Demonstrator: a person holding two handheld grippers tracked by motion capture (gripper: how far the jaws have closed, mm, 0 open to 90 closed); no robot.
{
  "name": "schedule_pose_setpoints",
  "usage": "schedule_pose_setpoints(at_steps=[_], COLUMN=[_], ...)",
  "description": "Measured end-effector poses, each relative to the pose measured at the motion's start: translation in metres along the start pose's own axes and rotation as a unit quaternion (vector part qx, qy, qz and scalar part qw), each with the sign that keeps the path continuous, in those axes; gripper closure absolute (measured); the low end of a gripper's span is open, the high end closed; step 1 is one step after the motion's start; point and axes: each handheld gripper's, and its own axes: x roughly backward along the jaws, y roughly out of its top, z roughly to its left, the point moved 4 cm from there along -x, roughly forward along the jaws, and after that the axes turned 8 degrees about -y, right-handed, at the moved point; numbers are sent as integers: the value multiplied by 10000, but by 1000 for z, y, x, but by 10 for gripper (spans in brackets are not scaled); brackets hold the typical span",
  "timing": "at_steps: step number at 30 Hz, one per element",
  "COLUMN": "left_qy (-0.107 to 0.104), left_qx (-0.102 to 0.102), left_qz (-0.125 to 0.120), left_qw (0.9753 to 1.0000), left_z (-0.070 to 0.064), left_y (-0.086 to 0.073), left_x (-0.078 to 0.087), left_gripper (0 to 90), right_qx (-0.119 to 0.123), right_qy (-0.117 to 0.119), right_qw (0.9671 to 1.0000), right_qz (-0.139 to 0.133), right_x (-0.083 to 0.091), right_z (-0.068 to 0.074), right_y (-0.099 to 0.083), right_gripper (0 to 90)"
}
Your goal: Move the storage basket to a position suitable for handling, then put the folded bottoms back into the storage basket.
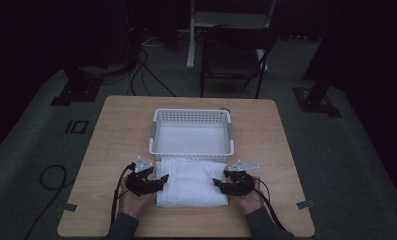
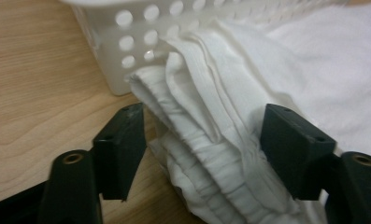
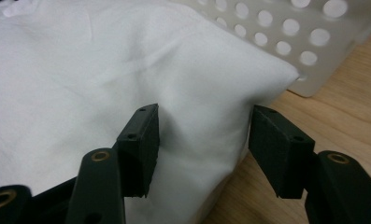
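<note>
A folded white towel (image 1: 192, 184) lies on the wooden table (image 1: 111, 140), just in front of a white perforated basket (image 1: 192, 131). My left gripper (image 1: 162, 181) is at the towel's left end, open, its jaws straddling the layered folds of the towel (image 2: 211, 140). At the towel's right end my right gripper (image 1: 217, 184) is open too, with the smooth folded edge of the towel (image 3: 202, 126) between its jaws. The left gripper (image 2: 204, 154) and the right gripper (image 3: 204, 149) both sit low on the table. The basket (image 2: 141, 42) (image 3: 286, 32) touches the towel's far side.
The basket looks empty inside. A dark chair (image 1: 236, 55) and a white stand (image 1: 193, 30) are on the floor beyond the table, with cables (image 1: 146, 75) trailing nearby. Bare table lies left and right of the towel.
</note>
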Motion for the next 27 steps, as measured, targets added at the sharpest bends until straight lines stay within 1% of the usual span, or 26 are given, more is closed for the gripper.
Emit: schedule_pose_setpoints(at_steps=[3, 6, 7, 8, 13, 15, 17, 19, 20, 21, 23, 25, 27], left_qy=[-104, -190, -164, -137, -276, -279, -234, -89, -89, -45, -41, -101, -105], left_qx=[115, 174, 163, 151, 204, 221, 204, 118, 118, 105, 121, 190, 206], left_qz=[-166, -254, -244, -227, -175, -150, -49, 86, 86, 114, 122, 109, 101], left_qw=[9997, 9993, 9994, 9995, 9993, 9993, 9995, 9999, 9999, 9999, 9998, 9997, 9997], left_z=[0, -1, -2, -2, -4, -5, -5, -6, -6, -7, -6, -5, -5], left_y=[6, 12, 14, 16, 22, 23, 22, 21, 21, 20, 20, 19, 19], left_x=[6, 9, 9, 8, -1, -5, -9, -12, -12, -14, -15, -14, -14], left_gripper=[276, 238, 230, 202, 171, 159, 157, 147, 146, 143, 143, 142, 141], right_qx=[10, -8, 2, 6, 27, 24, 23, -23, -23, -94, -120, -190, -214], right_qy=[-24, -41, -46, -51, -100, -130, -143, -182, -182, -271, -269, -248, -232], right_qw=[10000, 10000, 10000, 10000, 9999, 9997, 9997, 9995, 9995, 9993, 9993, 9992, 9992], right_qz=[-32, -60, -76, -80, -114, -190, -202, -248, -248, -251, -249, -263, -254], right_x=[2, 5, 5, 5, 8, 11, 12, 14, 14, 14, 14, 12, 11], right_z=[0, -1, -1, -1, 0, 0, 0, -1, -1, -3, -4, -3, -2], right_y=[1, 2, 2, 2, 3, 5, 6, 8, 8, 11, 12, 15, 16], right_gripper=[415, 406, 404, 404, 394, 380, 373, 328, 328, 259, 242, 207, 205])
